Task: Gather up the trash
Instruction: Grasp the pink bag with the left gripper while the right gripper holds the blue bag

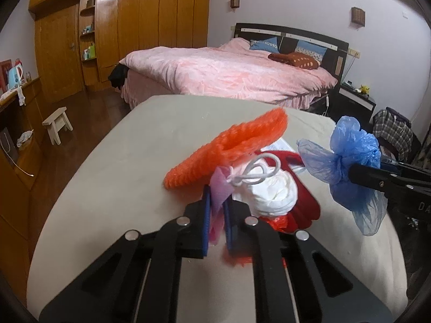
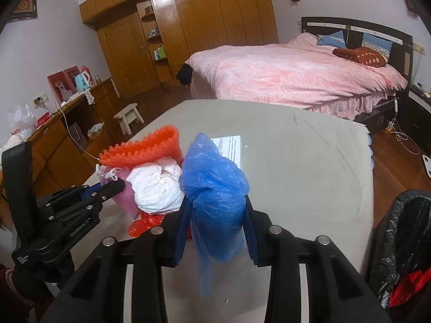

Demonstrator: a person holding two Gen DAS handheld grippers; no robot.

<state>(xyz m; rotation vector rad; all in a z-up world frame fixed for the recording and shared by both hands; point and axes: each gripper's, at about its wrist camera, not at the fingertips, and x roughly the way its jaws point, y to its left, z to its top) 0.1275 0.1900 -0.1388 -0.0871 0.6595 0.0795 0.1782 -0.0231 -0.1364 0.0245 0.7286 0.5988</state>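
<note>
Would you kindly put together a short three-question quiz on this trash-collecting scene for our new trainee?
1. True or false: the right hand-held gripper is closed on the blue plastic bag.
2. Which item is pinched by the left hand-held gripper? A) orange foam net B) pink pouch C) white crumpled wad
3. Fill in: the black-lined trash bin stands at the table's ____ edge in the right wrist view.

Key
1. True; the bag hangs clear of the table.
2. B; the pink pouch sits between the shut pads, while the orange foam net and white crumpled wad lie on the table.
3. Right.
</note>
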